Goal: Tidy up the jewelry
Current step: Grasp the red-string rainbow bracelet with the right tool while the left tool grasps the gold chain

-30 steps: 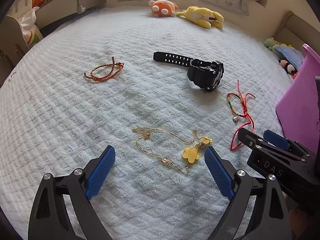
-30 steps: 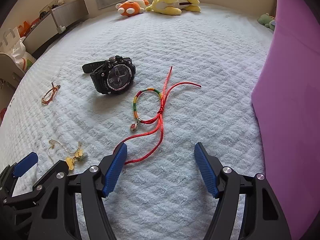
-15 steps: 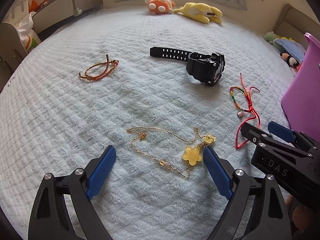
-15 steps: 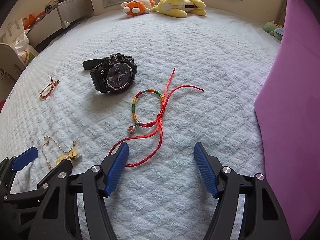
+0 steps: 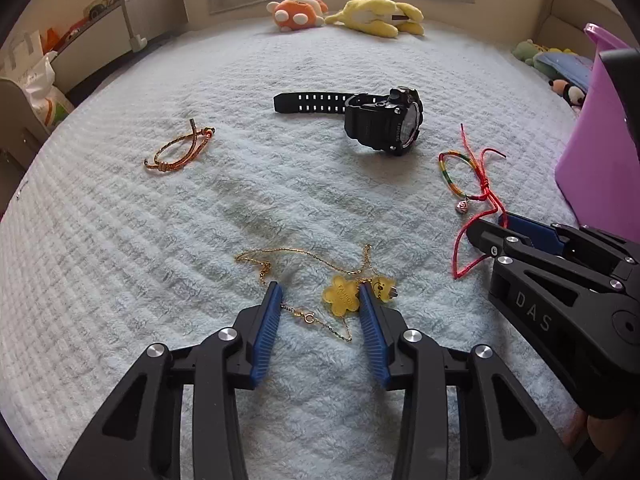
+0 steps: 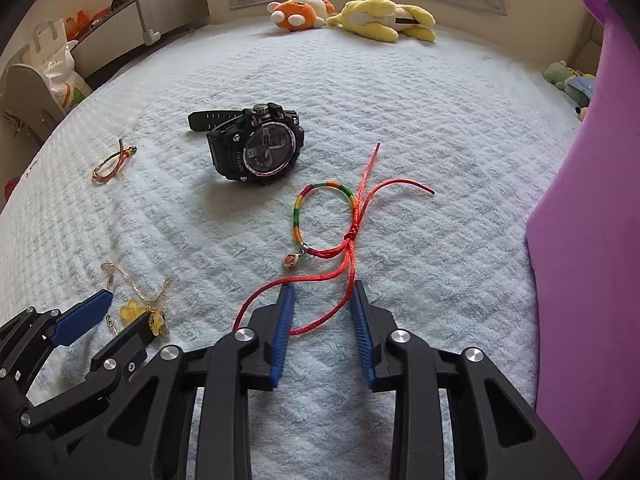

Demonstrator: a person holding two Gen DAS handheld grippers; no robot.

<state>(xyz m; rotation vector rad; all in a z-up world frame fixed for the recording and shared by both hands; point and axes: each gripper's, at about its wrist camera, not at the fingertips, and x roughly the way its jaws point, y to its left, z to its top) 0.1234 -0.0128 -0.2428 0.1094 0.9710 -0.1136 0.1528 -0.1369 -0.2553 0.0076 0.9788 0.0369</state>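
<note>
A gold chain with a yellow flower pendant (image 5: 340, 298) lies on the pale blue blanket (image 5: 200, 240). My left gripper (image 5: 320, 292) is low over it, jaws closing, chain and flower between the blue pads, the right pad at the flower's edge. A rainbow bracelet with long red cords (image 6: 320, 216) lies ahead of my right gripper (image 6: 322, 292), whose jaws are closing with a red cord loop between them. Neither pair of pads visibly pinches anything. A black watch (image 5: 384, 124) and an orange braided bracelet (image 5: 176, 152) lie farther back.
A purple box (image 6: 592, 240) stands tall at the right edge, close to the right gripper. Plush toys (image 5: 296, 14) lie at the blanket's far side, and more are at the far right. Shelves and bags stand beyond the left edge.
Both pairs of jaws have narrowed a lot. The left gripper has sunk and crept forward onto the gold chain. The right gripper stays over the red cord.
</note>
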